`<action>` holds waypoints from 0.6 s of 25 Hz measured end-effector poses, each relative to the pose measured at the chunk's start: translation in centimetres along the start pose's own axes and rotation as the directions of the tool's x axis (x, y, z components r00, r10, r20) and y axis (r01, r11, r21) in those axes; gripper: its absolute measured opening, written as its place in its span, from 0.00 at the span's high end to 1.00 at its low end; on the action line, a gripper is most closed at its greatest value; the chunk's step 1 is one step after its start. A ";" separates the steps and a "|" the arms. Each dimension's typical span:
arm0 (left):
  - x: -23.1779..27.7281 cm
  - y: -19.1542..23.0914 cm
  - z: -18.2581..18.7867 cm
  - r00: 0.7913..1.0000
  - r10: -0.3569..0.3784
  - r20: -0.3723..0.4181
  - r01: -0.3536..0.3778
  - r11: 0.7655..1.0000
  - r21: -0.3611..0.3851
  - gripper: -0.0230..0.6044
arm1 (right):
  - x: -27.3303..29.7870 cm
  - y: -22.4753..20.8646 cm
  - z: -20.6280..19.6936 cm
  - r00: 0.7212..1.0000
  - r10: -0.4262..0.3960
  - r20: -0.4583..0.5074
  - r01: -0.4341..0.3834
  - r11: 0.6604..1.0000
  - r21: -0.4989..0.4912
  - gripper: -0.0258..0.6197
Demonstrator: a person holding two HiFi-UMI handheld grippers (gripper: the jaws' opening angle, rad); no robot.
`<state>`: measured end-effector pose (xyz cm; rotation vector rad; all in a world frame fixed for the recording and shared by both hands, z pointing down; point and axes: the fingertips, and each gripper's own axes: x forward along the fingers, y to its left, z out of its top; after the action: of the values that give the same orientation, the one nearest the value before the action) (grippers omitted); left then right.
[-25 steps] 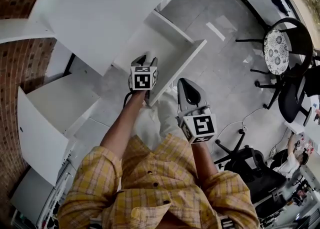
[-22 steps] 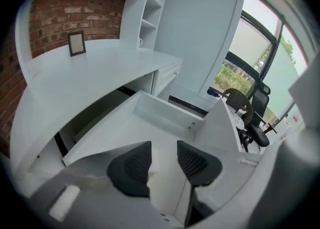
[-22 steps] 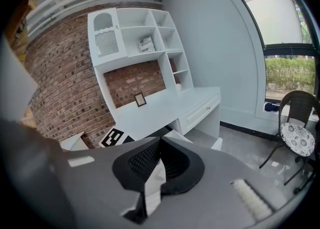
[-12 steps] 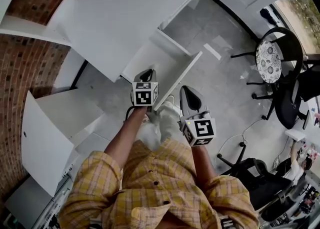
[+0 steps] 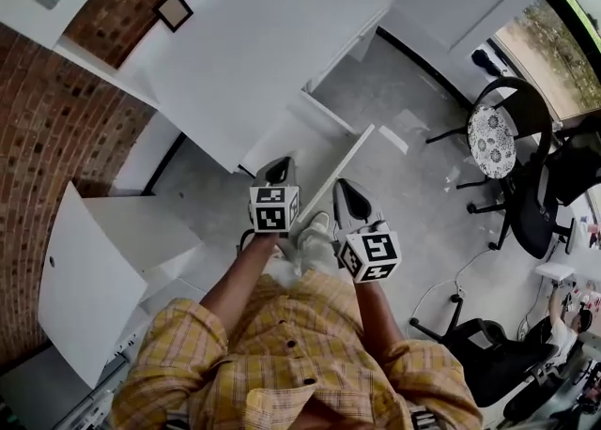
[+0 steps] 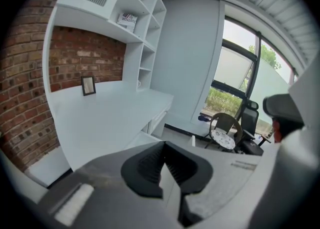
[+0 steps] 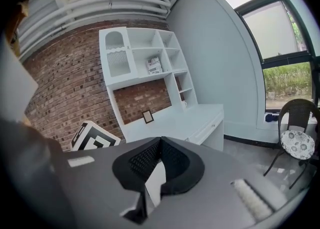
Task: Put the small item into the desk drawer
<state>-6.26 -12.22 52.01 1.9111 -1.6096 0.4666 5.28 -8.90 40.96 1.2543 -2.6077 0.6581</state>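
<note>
My left gripper (image 5: 274,171) hangs in front of my chest, just short of the open desk drawer (image 5: 293,140). Its jaws are closing right together and nothing is between them (image 6: 164,144). My right gripper (image 5: 342,193) is close beside it, a little lower and to the right, also shut and empty (image 7: 160,141). The drawer stands pulled out under the white desk (image 5: 254,53), with its front panel (image 5: 349,167) toward me. What I can see of its inside is plain white. No small item shows in any view.
A small picture frame (image 5: 174,10) stands on the desk against the brick wall (image 5: 56,109). A white cabinet with an open door (image 5: 84,268) is at the left. A chair with a patterned cushion (image 5: 493,137) and black office chairs (image 5: 470,344) stand on the right.
Both grippers have drawn back from the drawer toward my body and come closer together. The head view has tilted, so more of the desk and the brick wall shows.
</note>
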 end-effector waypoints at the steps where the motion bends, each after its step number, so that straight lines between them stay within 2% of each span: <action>1: -0.6 -0.1 0.6 1.000 -0.003 0.018 0.003 1.000 0.003 0.96 | -0.1 0.3 0.4 1.000 0.001 0.010 -0.001 1.000 -0.003 0.96; 9: -5.7 -1.9 3.2 0.994 -0.047 0.094 0.046 0.999 0.023 0.96 | -2.0 2.6 3.1 0.998 0.007 0.065 -0.005 0.999 -0.036 0.96; 15: -8.4 -3.1 5.5 0.985 -0.090 0.150 0.080 0.994 0.073 0.96 | -2.5 4.0 5.0 0.996 0.006 0.093 0.000 0.998 -0.058 0.96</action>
<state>-5.52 -8.99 42.03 2.1017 -1.6183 0.3494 3.96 -7.22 34.41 1.2938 -2.6831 0.5319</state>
